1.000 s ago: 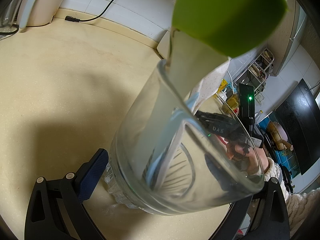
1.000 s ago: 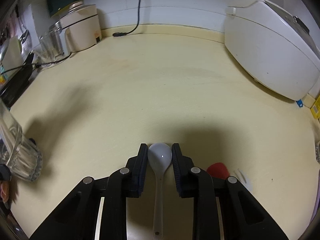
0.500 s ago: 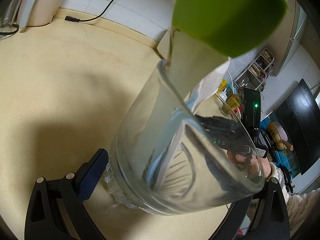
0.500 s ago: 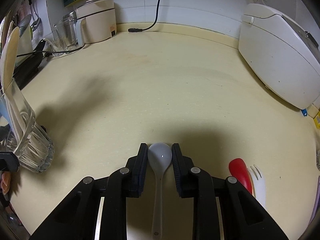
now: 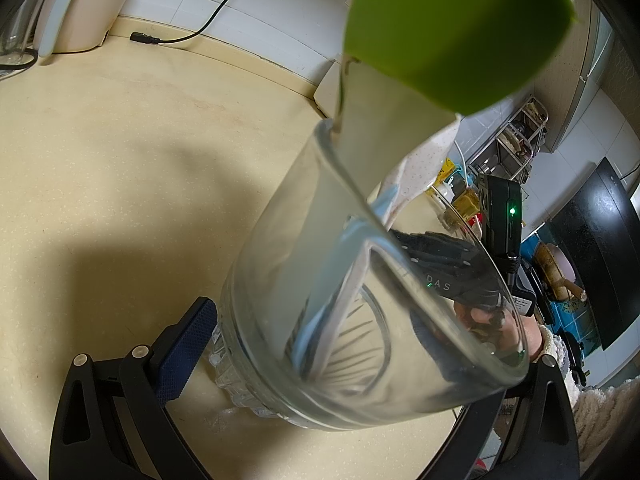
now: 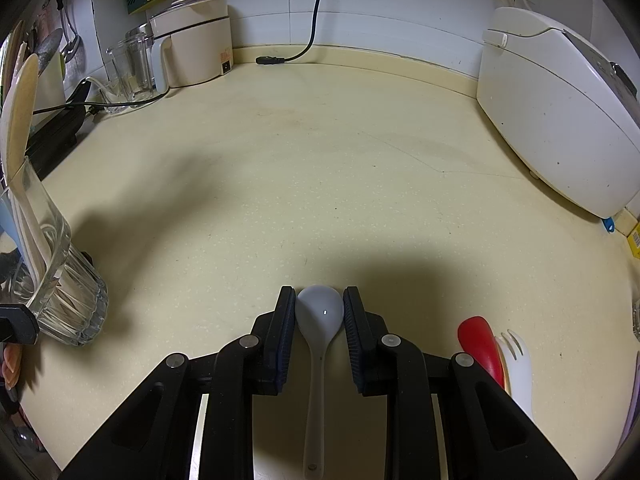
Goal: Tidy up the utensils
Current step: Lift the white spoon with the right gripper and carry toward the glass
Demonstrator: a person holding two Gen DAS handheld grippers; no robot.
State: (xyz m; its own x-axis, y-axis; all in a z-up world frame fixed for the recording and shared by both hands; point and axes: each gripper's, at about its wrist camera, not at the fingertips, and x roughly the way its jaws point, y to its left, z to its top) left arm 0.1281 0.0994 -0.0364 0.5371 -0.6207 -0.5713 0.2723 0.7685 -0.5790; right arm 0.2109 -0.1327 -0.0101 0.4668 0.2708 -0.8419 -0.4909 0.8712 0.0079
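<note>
Utensils: grey-white spoon (image 6: 319, 312) clamped by its bowl between the pads of right gripper (image 6: 319, 312), handle running back under the tool; seen above the countertop (image 6: 320, 184) near its front edge.
Loose utensils: red spoon (image 6: 480, 344) & white spork (image 6: 516, 360) lie touching side by side on the counter, toward front right corner, just beside the right gripper.
Glass: clear ribbed glass (image 5: 360, 280) is gripped low down by left gripper (image 5: 360, 364); blue pad (image 5: 184, 344) is pressed on its left wall, other pad hidden behind the glass. Held tilted, base touching or just over the counter – cannot be told.
Glass position: at front left part of counter, well apart from the spoon held on the right.
Glass contents: pale spatula w/ green head (image 5: 452, 28), plus a pale blue handle (image 5: 352, 256), stood inside & leaning out over the rim.
Right hand: seen thru the glass wall, wrapped on the black gripper body (image 5: 452, 264).
Back edge: cream appliance (image 6: 196, 40), black power cord (image 6: 304, 48), white rice cooker (image 6: 560, 108) at back right corner.
</note>
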